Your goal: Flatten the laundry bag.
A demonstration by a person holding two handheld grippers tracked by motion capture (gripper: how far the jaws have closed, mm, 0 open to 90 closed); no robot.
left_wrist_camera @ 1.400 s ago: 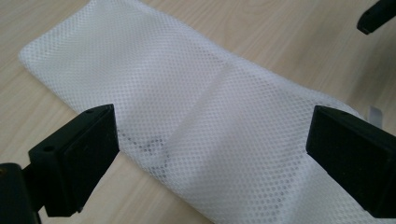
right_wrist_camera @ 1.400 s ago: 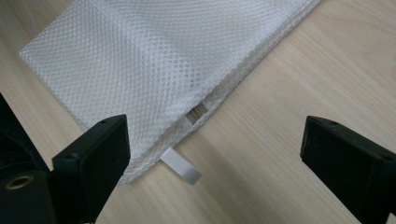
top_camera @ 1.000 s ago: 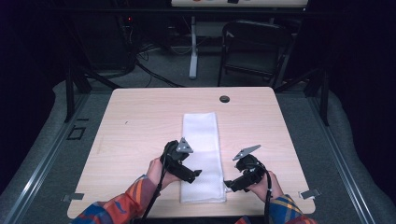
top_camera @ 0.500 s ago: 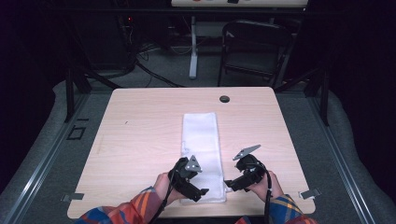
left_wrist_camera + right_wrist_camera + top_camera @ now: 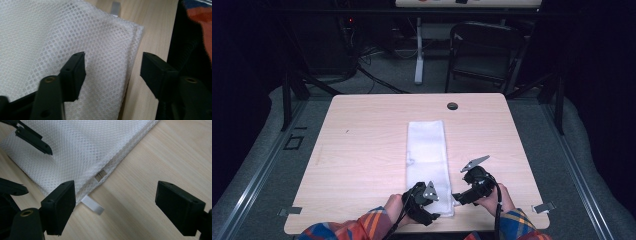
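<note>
Mesh fabric (image 5: 427, 155), white and folded into a long strip, lay on the wooden table (image 5: 362, 150), its near end between the two grippers. The left gripper (image 5: 112, 67) was held over the near corner; its jaws had just been closing but were seen still apart, one above the mesh, the other past the folded edge above bare wood, and no grip was made. The right gripper (image 5: 116, 205) was held wide open, one jaw at the fabric's edge, where a small white tab (image 5: 92, 205), possibly a label, stuck out between the jaws.
</note>
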